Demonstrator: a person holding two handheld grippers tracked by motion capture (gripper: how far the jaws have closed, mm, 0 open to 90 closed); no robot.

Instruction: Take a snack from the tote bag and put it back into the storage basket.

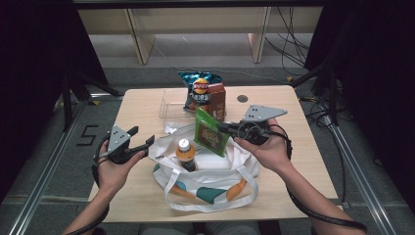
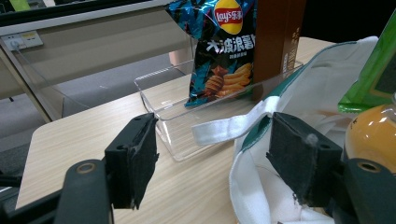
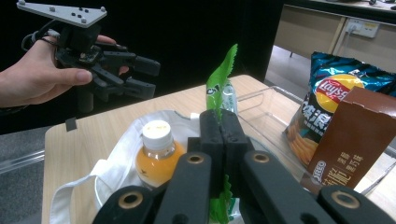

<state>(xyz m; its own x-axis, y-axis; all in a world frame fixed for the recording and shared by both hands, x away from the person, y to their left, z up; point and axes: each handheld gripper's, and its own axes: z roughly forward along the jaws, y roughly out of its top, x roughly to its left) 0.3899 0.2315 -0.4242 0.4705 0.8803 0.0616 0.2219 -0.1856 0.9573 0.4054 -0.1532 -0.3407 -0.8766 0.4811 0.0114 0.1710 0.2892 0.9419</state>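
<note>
Flat green snack packet (image 1: 210, 133) pinched by right tool (image 1: 226, 129) above white cloth tote bag (image 1: 235, 166), orange-drink bottle (image 1: 185, 154) stood inside, left tool (image 1: 143, 138) held spread beside bag rim.

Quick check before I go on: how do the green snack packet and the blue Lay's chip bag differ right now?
The flat green snack packet is clamped edge-on in the right gripper, held in the air over the white tote bag; the puffy blue Lay's chip bag stands ungripped in the clear plastic tray, beside a brown box. The green packet looks thinner and smaller than the chip bag. Both are sealed foil-type snack packs.
</note>
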